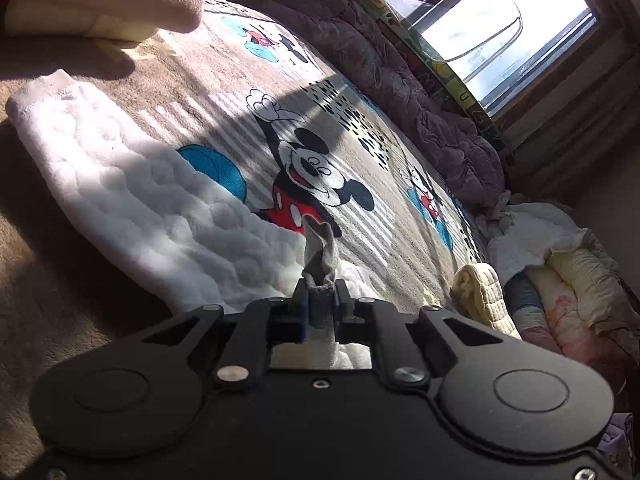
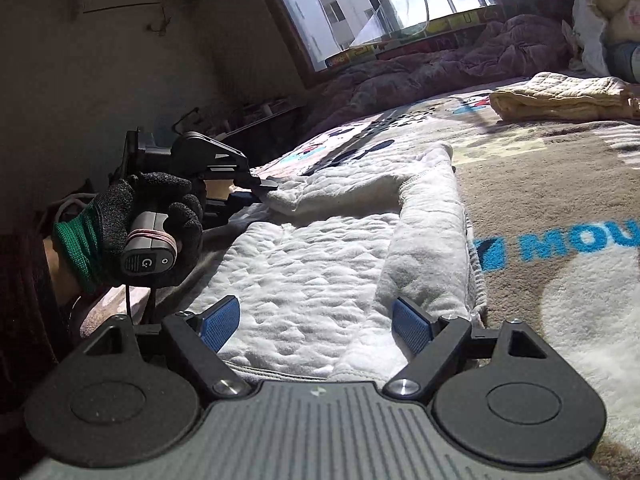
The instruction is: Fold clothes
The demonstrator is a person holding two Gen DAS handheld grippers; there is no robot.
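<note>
A white quilted garment [image 1: 132, 196] lies on a Mickey Mouse blanket [image 1: 304, 168]. My left gripper [image 1: 320, 300] is shut on a pinch of the garment's edge, which sticks up between its pads. In the right wrist view the same garment [image 2: 320, 264] lies spread in front, with a sleeve [image 2: 432, 240] folded along its right side. My right gripper [image 2: 320, 326] is open just above the garment's near edge, its blue pads [image 2: 220, 322] apart and empty. The left gripper [image 2: 264, 188], held by a gloved hand, grips the garment's far left edge.
A folded cream garment [image 2: 560, 98] lies at the far right on the blanket [image 2: 560, 184]. A purple quilt [image 1: 400, 80] runs under the window [image 1: 500, 32]. Piled bedding [image 1: 560, 280] sits at the right. A folded beige stack [image 1: 100, 0] lies top left.
</note>
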